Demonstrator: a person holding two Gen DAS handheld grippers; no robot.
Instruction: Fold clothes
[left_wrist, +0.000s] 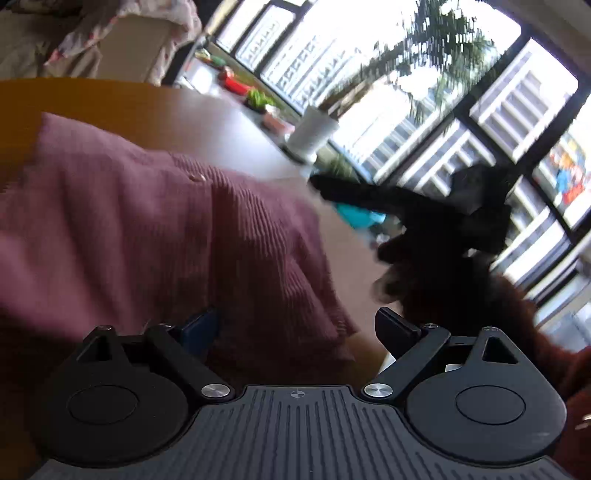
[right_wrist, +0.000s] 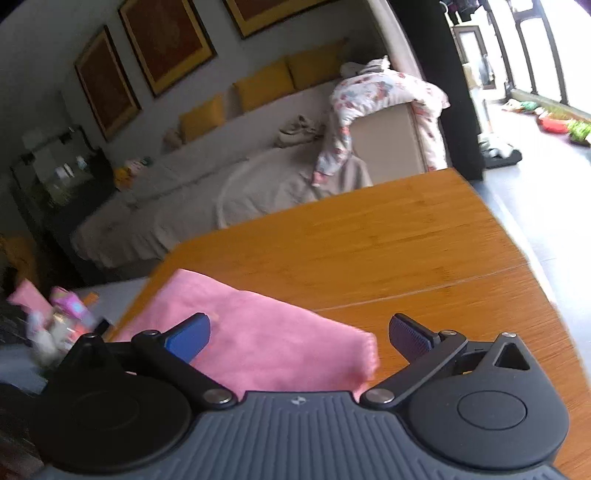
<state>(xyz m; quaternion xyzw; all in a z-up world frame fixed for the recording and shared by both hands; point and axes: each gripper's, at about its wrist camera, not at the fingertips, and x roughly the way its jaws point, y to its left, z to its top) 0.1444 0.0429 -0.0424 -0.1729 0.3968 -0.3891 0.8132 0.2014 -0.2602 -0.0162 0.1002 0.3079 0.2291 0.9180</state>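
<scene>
At the wooden bench's (right_wrist: 388, 236) near edge, the folded pink ribbed garment (right_wrist: 258, 332) is left released, both the left gripper (left_wrist: 295, 325) and the right gripper (right_wrist: 299, 332) spread wide and empty.

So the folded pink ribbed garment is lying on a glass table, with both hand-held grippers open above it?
Not glass: the table is orange-brown wood, as the right wrist view shows. The folded pink ribbed garment does lie on it, with both hand-held grippers open.

Both black two-finger grippers stand spread wide, nothing clamped between the blue pads. The left gripper (left_wrist: 297, 326) tilts downward; beyond it the other black gripper (left_wrist: 413, 206) shows, blurred. The right gripper (right_wrist: 299, 334) likewise tilts downward.
</scene>
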